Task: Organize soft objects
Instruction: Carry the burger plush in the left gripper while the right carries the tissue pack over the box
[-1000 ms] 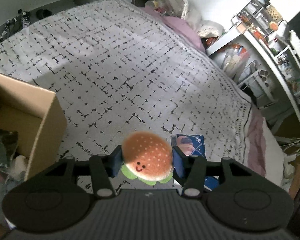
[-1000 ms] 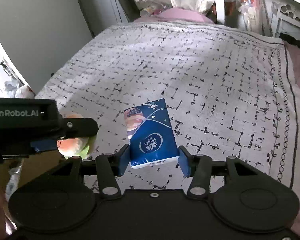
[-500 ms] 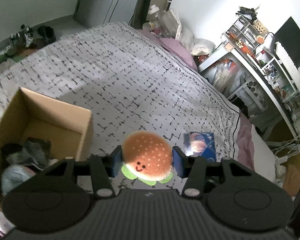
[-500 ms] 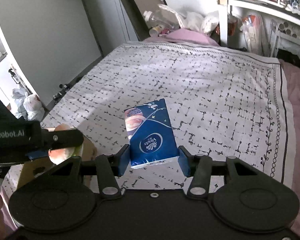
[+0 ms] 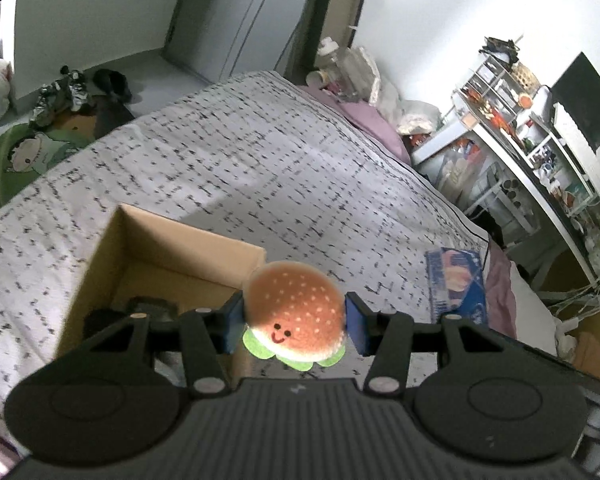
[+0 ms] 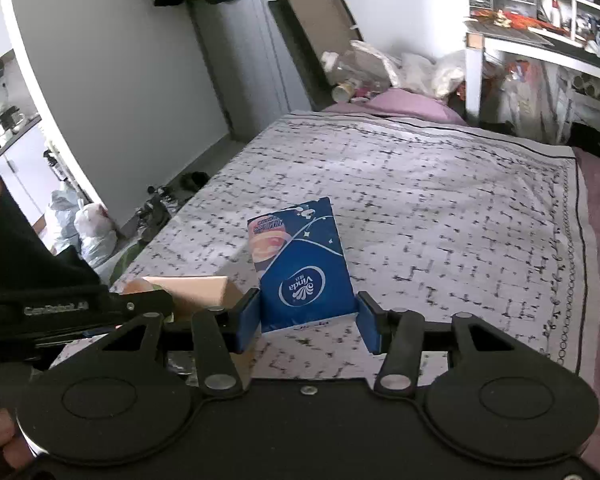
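Carrying both finds toward the box (image 5: 188,248): left gripper (image 5: 296,322) clamps the burger plush (image 5: 294,314) at its rim, right gripper (image 6: 308,320) pinches the tissue pack (image 6: 300,264); next, release each inside

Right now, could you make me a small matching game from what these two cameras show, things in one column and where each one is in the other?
Things:
1. burger plush
2. tissue pack
3. cardboard box
4. shoes

Places:
A. standing open on the bedspread
B. between the left gripper jaws
C. on the floor past the bed
D. between the right gripper jaws

Pairs: 1-B, 2-D, 3-A, 4-C
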Motion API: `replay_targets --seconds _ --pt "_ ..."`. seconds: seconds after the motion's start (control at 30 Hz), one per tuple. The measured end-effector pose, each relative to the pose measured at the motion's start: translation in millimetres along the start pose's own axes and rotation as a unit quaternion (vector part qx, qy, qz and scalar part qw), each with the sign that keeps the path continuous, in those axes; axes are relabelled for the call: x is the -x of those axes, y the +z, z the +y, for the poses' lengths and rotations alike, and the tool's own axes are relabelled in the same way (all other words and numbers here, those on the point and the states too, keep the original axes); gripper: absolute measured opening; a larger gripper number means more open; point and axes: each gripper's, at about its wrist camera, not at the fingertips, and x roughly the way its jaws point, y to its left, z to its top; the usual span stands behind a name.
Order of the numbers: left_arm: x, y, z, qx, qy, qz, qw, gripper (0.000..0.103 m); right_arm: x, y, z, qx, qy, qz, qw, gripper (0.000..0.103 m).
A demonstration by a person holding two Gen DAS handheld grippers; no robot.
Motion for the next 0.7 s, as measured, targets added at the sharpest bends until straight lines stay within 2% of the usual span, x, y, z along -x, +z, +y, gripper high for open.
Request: replay_targets --seconds 0.33,0.7 --pt "8 10 43 0.006 0.007 -0.002 1.0 0.052 -1 -1 49 0.022 0.024 0.013 0.999 0.05" --pt "-8 17 74 0.017 0.0 0.007 0.9998 0.052 -17 -2 67 0.027 0.029 0.029 0.999 0.05"
